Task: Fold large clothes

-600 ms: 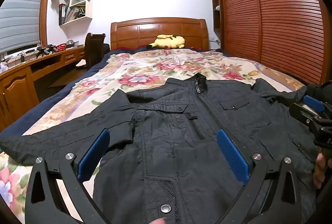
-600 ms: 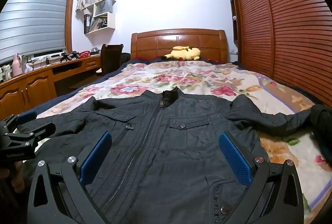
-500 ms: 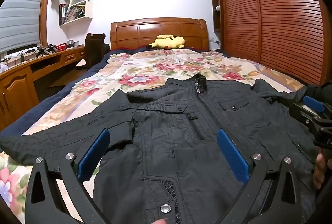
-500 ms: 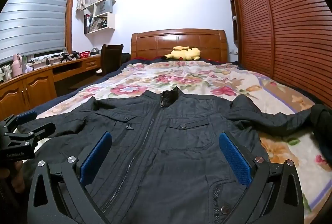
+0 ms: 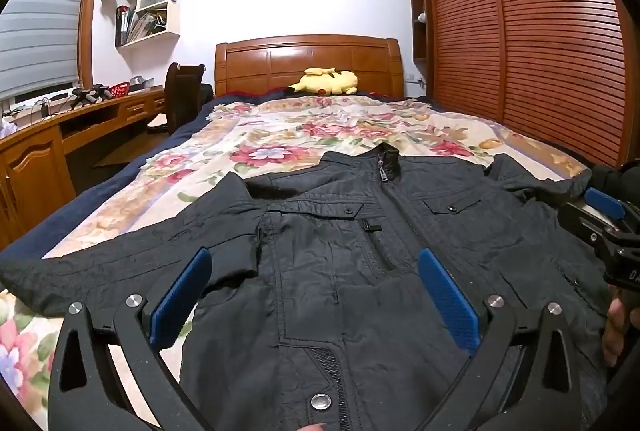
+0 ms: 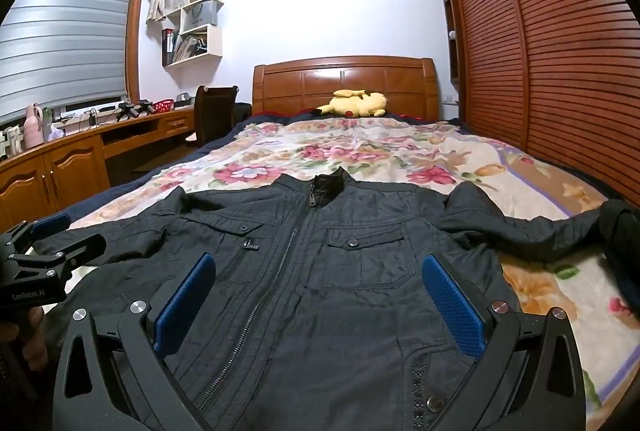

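Note:
A large black zip jacket (image 5: pixel 360 255) (image 6: pixel 320 263) lies face up on the flowered bedspread (image 5: pixel 280 135), zipped, collar toward the headboard, both sleeves spread out sideways. My left gripper (image 5: pixel 314 263) hovers above its lower left front, blue pads wide apart, nothing between them. My right gripper (image 6: pixel 318 269) hangs over the lower right front, also open and holding nothing. Each gripper shows at the edge of the other's view: the right one (image 5: pixel 604 215), the left one (image 6: pixel 52 243), with a hand on each handle.
A yellow plush toy (image 5: pixel 326 81) lies by the wooden headboard (image 5: pixel 308 65). A wooden desk (image 6: pixel 80 151) and dark chair (image 6: pixel 212 111) run along the left of the bed. A slatted wardrobe (image 6: pixel 540 51) stands along the right side.

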Demonstrator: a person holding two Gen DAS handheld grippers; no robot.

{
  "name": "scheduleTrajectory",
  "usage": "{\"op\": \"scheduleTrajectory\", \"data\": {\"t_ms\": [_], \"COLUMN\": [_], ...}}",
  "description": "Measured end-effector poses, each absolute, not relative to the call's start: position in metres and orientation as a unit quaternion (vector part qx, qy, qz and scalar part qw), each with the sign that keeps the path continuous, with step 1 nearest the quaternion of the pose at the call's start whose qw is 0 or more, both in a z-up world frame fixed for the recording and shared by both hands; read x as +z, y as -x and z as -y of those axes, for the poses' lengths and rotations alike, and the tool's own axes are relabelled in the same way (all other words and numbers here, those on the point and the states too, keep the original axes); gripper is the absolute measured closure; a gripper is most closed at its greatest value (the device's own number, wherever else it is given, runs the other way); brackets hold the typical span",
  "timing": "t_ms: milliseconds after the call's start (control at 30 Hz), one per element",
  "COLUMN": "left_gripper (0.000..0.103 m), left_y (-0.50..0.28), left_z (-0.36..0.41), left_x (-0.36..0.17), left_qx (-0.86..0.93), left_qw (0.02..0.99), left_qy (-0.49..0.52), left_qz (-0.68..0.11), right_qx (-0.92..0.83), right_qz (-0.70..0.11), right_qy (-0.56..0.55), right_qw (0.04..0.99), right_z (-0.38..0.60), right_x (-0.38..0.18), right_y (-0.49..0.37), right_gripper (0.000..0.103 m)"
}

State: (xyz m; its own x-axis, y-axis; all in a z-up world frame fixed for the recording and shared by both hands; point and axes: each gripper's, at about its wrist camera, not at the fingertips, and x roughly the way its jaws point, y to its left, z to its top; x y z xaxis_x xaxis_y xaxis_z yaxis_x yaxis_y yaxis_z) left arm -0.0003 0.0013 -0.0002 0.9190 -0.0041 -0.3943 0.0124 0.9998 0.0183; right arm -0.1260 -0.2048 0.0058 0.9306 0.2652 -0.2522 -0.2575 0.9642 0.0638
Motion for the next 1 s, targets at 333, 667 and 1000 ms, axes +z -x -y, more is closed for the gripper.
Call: {"op": "scheduleTrajectory", "data": {"t_ms": [333, 667, 1000], "left_gripper": [0.0, 0.0, 0.0], "left_y": [0.0023, 0.0024, 0.0024], "left_z": [-0.0026, -0.0031, -0.003], "left_x": [0.0012, 0.0013, 0.001], "left_qx": [-0.005, -0.005, -0.005], "left_qw": [0.98, 0.98, 0.98], "left_qy": [-0.009, -0.008, -0.007], "left_qz": [-0.201, -0.201, -0.2], "right_qx": [0.134, 0.134, 0.134], "right_qz": [-0.131, -0.131, -0.131], "right_qy": [-0.015, -0.016, -0.016], "right_qw": [0.982, 0.982, 0.982], "right_z": [0.2053, 0.2053, 0.2057], "right_x": [0.0061, 0.0059, 0.0064], "right_y": [0.1255, 0.1257, 0.1259], "right_gripper": [0.0, 0.0, 0.0]}}
